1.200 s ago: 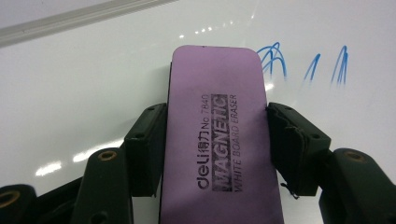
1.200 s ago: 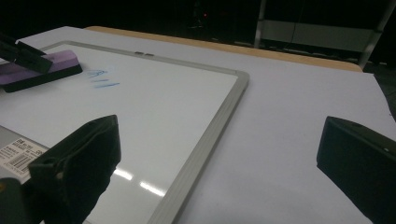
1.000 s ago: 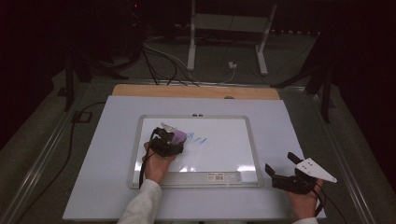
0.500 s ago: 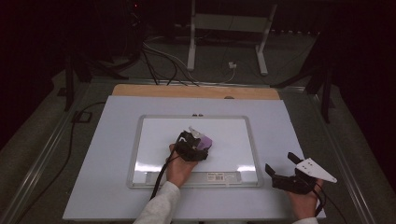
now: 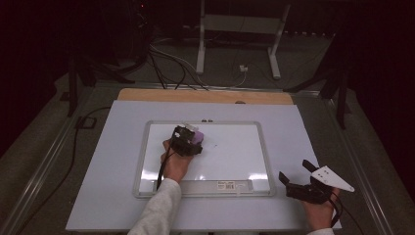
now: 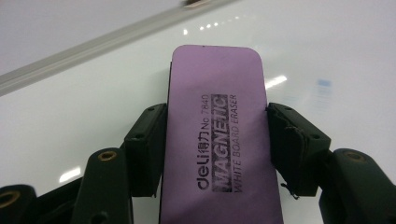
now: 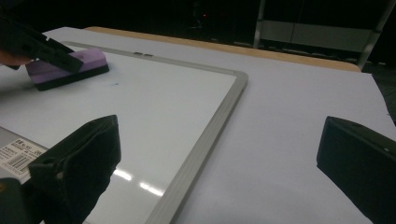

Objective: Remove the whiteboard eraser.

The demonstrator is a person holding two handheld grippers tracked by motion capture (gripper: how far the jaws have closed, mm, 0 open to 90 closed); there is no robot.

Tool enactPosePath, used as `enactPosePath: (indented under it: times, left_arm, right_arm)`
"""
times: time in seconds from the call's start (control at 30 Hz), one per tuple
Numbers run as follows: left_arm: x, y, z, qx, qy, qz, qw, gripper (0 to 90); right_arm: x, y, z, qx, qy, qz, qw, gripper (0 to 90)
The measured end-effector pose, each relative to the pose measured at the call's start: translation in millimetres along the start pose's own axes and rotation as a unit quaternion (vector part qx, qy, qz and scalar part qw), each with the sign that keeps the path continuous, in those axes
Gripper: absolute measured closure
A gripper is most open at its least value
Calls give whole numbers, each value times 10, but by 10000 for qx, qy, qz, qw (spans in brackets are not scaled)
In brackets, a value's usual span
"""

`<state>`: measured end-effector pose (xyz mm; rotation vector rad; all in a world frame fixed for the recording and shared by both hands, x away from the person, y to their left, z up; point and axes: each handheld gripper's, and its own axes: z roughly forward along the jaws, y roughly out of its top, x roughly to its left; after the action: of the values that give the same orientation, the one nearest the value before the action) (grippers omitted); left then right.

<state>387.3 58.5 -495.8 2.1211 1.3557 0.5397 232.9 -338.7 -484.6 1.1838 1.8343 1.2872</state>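
Purple eraser [image 6: 219,140] flat on the whiteboard [image 5: 235,161], felt down for wiping.
Your left gripper [image 5: 186,139] clamps its long sides (steady strokes); right gripper [image 5: 309,184] idles beside, jaws apart.

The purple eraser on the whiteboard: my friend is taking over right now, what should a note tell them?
Left gripper: shut on the purple rectangular magnetic whiteboard eraser, pressed flat on the white metal-framed whiteboard, upper left of middle.
Right gripper: open, empty, beside the board's lower right corner on the pale tabletop.
Done: the board looks mostly wiped.
Left: a small faint blue mark just beyond the eraser; wipe it, then put the eraser down.
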Motion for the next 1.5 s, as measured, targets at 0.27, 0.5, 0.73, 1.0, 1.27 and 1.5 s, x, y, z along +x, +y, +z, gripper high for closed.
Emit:
enactPosePath:
  times: [0.27,0.5,0.73,1.0,1.27,1.5]
  left_arm:
    - [228,57,58,66,152,-332,9993,421]
    - [33,74,63,41,-3,-94,9999,421]
    - [-171,76,68,-4,-499,237,9985,421]
    - [123,59,64,43,-125,-211,9997,421]
    - [-281,88,78,-28,-413,124,9991,421]
    - [-550,92,66,-52,-669,444,9968,421]
  right_arm:
    - [5,-1,6,10,8,1,10000,0]
    - [12,-2,16,23,16,-5,10000,0]
    - [11,1,7,7,15,-16,10000,0]
    - [-1,4,-11,-9,2,2,10000,0]
    - [22,7,4,6,19,-38,10000,0]
    - [13,6,-2,3,15,-28,10000,0]
